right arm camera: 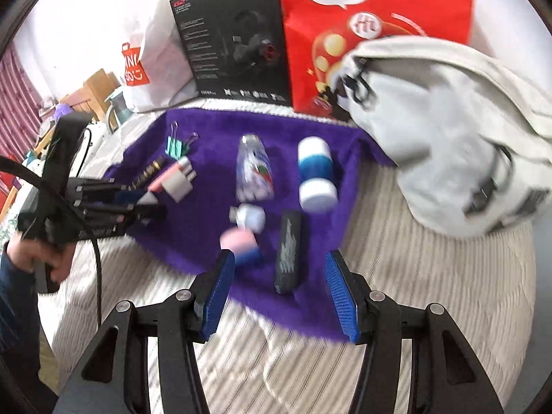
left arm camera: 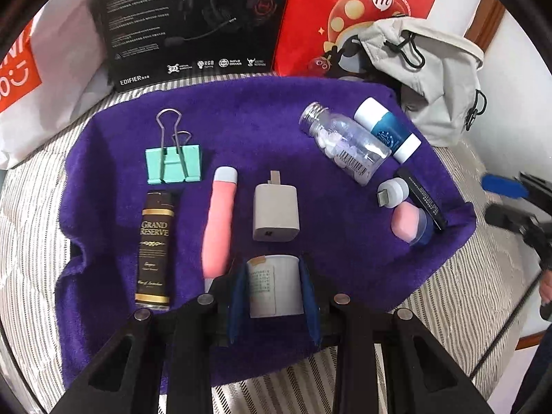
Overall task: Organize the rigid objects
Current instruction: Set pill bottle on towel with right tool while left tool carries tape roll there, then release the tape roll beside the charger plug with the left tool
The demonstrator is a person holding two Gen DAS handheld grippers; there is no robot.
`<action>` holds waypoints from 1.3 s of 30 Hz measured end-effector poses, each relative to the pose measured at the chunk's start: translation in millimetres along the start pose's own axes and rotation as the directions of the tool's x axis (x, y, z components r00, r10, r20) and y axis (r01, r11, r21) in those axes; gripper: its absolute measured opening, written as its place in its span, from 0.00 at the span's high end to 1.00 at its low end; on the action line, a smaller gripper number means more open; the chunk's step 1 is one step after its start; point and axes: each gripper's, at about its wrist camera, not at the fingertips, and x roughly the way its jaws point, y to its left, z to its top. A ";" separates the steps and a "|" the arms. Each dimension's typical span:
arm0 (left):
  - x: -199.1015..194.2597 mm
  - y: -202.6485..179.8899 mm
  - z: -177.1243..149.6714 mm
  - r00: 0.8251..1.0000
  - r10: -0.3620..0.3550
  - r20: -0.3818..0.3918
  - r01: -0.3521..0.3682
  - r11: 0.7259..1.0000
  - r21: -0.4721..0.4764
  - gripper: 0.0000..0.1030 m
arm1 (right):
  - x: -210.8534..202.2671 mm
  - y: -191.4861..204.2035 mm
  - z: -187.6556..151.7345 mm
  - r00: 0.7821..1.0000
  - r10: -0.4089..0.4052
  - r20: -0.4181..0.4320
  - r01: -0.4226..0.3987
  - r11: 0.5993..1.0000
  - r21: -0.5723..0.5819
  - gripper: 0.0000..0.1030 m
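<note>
Purple plush towel (left arm camera: 262,138) lies spread over a bed (left arm camera: 38,241) covered in cream, dark-striped ribbed fabric; the towel carries all the small items.

Left part of towel, laid roughly parallel: teal binder clip (left arm camera: 174,165), dark "Grand Reserve" tube (left arm camera: 154,248) just below it, pink tube with a pale cap (left arm camera: 219,220), white USB charger (left arm camera: 275,214).

Right part, bunched close: clear pill bottle with metal cap (left arm camera: 345,145) touching a blue-and-white bottle (left arm camera: 388,129); nearer the edge a small white round USB plug-in (left arm camera: 393,193), a pink and blue piece (left arm camera: 408,224) and a black stick with white print (left arm camera: 421,196).

Left hand-held gripper (left arm camera: 275,286): blue pads closed against both sides of a white labelled cylinder (left arm camera: 276,283), at the near edge of the towel just below the charger.

Right hand-held gripper (right arm camera: 281,293): fingers spread wide, nothing between them, over the near right corner of the towel; the black stick lies between the fingertips in view. Contact cannot be judged; the right wrist view is motion-blurred.

Behind the towel: white Miniso bag (left arm camera: 31,79), black Edifier headset box (left arm camera: 193,24), red paper bag (left arm camera: 348,17), grey drawstring backpack (left arm camera: 434,79). Wooden furniture (right arm camera: 100,93) shows far left in the right wrist view.
</note>
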 end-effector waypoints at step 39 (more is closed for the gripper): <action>-89.3 -22.4 -69.4 0.979 0.191 0.070 -0.181 0.976 -0.124 0.00 | -48.6 26.7 -63.8 0.995 -0.097 0.008 0.092 0.969 0.231 0.00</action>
